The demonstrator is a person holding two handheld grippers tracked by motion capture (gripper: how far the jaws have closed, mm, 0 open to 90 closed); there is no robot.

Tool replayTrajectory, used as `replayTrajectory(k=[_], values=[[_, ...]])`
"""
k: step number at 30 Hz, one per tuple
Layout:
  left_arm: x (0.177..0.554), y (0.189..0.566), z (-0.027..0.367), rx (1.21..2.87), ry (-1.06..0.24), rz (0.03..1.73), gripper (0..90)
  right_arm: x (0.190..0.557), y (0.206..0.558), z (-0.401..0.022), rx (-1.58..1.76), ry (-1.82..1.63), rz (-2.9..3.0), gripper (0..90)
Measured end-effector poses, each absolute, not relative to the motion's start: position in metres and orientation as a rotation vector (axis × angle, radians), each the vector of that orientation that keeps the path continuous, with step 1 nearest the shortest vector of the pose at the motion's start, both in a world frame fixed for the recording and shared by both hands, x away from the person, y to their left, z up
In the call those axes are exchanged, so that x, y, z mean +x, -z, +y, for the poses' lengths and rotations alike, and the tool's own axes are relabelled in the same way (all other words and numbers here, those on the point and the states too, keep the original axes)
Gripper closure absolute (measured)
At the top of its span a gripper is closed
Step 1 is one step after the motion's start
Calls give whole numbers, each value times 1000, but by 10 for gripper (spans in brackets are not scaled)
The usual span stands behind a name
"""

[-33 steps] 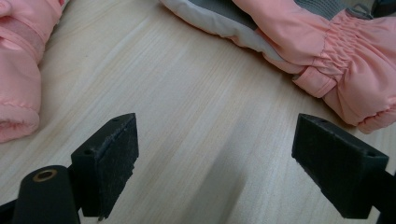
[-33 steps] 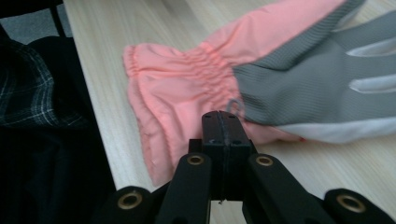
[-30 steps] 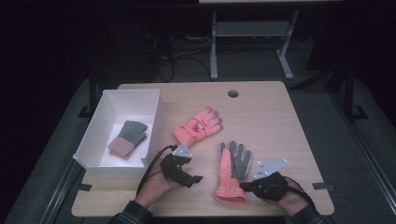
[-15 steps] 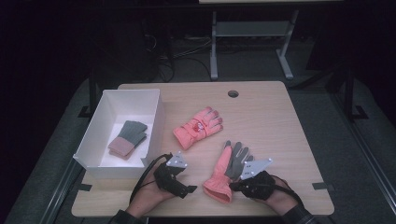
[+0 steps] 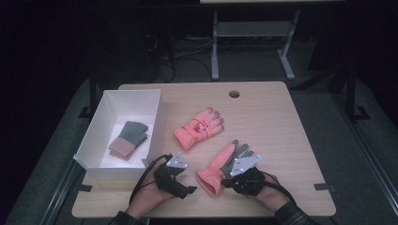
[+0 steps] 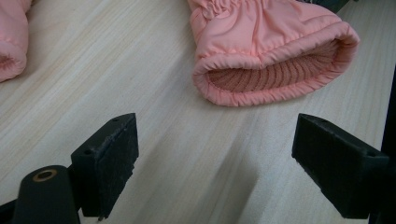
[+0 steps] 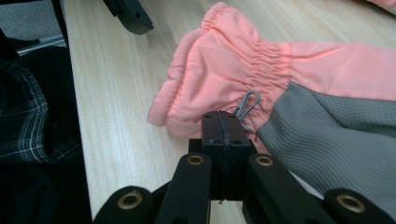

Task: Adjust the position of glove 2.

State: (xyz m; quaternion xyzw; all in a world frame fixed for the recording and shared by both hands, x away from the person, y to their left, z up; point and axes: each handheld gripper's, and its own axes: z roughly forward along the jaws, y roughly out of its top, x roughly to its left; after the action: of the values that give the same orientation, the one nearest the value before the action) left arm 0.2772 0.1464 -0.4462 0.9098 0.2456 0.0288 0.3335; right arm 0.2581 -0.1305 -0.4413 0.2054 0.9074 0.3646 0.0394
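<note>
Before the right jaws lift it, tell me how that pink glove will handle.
The glove will probably sag: its gathered cuff looks soft and padded. It seems light for its bulk. The right gripper pinches only the cuff edge, so the fingers would likely dangle.

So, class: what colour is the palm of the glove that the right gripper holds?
Grey, on a pink glove; the right gripper view shows the palm best.

The near glove is salmon pink with a grey mesh palm, and the glove farther up the pale woodgrain table is plain pink. In the white box lies a grey knit glove with a dusty pink cuff; the sleeve is dark plaid
</note>
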Motion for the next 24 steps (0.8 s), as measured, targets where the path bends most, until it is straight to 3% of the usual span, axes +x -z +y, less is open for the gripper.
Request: replayTrajectory(k=[13,20,24], values=[[280,440,144,2359,-84,664,142,257,438,-174,845,-1137,2659,444],[286,430,138,2318,-71,707,143,256,438,-191,914,-1151,2621,313],[294,424,134,2296,-51,720,143,254,441,-198,952,-1152,2620,281]])
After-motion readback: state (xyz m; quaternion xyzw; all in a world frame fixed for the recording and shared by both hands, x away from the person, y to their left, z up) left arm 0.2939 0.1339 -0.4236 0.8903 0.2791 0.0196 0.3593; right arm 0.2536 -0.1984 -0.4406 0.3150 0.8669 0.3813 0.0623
